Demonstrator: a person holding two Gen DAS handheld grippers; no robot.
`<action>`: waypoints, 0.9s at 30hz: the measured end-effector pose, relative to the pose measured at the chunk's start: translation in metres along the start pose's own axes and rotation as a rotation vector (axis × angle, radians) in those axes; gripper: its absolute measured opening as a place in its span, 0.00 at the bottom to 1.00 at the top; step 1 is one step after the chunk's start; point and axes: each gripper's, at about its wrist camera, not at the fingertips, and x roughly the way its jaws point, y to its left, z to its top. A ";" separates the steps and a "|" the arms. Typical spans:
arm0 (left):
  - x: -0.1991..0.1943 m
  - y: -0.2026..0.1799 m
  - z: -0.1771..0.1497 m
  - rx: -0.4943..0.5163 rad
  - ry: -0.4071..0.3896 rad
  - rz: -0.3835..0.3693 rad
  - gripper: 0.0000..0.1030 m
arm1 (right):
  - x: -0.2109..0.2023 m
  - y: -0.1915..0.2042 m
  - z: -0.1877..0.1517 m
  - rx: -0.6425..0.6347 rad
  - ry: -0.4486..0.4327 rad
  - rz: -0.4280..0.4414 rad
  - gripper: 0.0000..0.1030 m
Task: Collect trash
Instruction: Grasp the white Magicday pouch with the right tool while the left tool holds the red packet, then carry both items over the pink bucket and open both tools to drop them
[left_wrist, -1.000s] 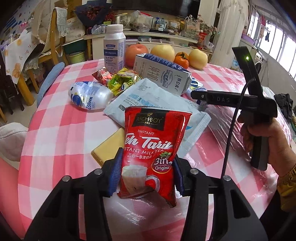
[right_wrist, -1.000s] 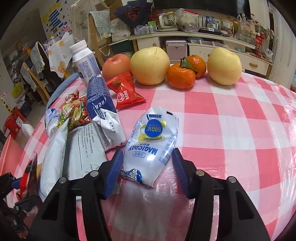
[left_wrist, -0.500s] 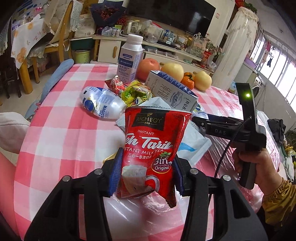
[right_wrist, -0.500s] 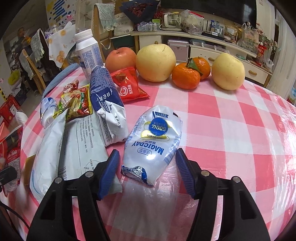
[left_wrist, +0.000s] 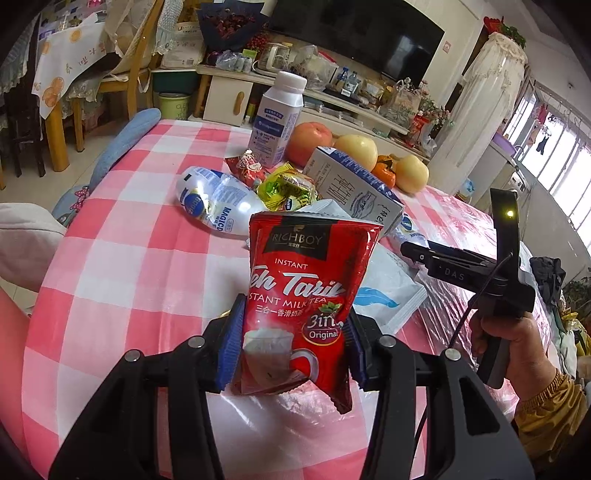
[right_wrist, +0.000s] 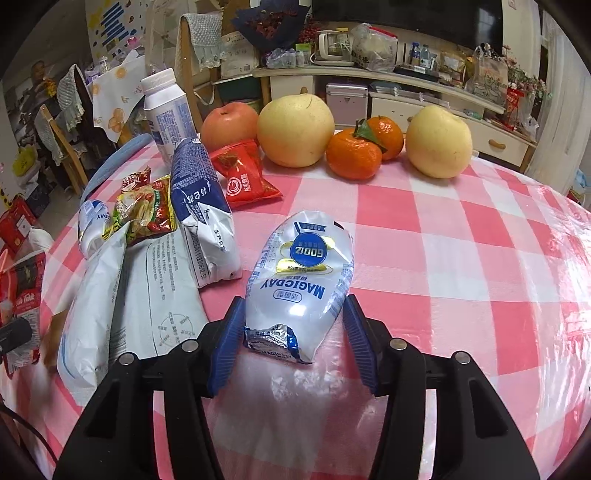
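My left gripper (left_wrist: 293, 343) is shut on a red Teh Tarik milk tea packet (left_wrist: 306, 280), held upright above the pink checked table (left_wrist: 122, 266). The same packet shows at the left edge of the right wrist view (right_wrist: 20, 291). My right gripper (right_wrist: 291, 332) has its jaws closing on the torn near end of a white Magicday pouch (right_wrist: 303, 280) lying on the table, and both blue pads touch its sides. A hand (left_wrist: 517, 343) holds the right gripper, seen side-on in the left wrist view.
More wrappers lie at the left: a white mailer bag (right_wrist: 147, 288), a flattened milk carton (right_wrist: 201, 206), a red snack packet (right_wrist: 245, 177), green-yellow wrappers (right_wrist: 146, 210) and a second Magicday pouch (left_wrist: 218, 206). A white bottle (right_wrist: 168, 114), an apple (right_wrist: 231, 123), pears and tangerines (right_wrist: 354, 157) stand behind.
My left gripper rolled and drifted back from the pile, still gripping the red packet. The right jaws widened half a second ago and have come back in against the white pouch.
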 end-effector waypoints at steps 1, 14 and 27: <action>-0.002 0.002 0.000 -0.004 -0.007 -0.002 0.48 | -0.006 0.002 -0.001 -0.003 -0.014 -0.003 0.53; -0.040 0.025 0.001 -0.042 -0.104 0.037 0.48 | -0.080 0.037 -0.008 -0.040 -0.234 -0.096 0.53; -0.087 0.055 0.005 -0.124 -0.248 0.179 0.48 | -0.118 0.157 -0.005 -0.151 -0.265 0.134 0.53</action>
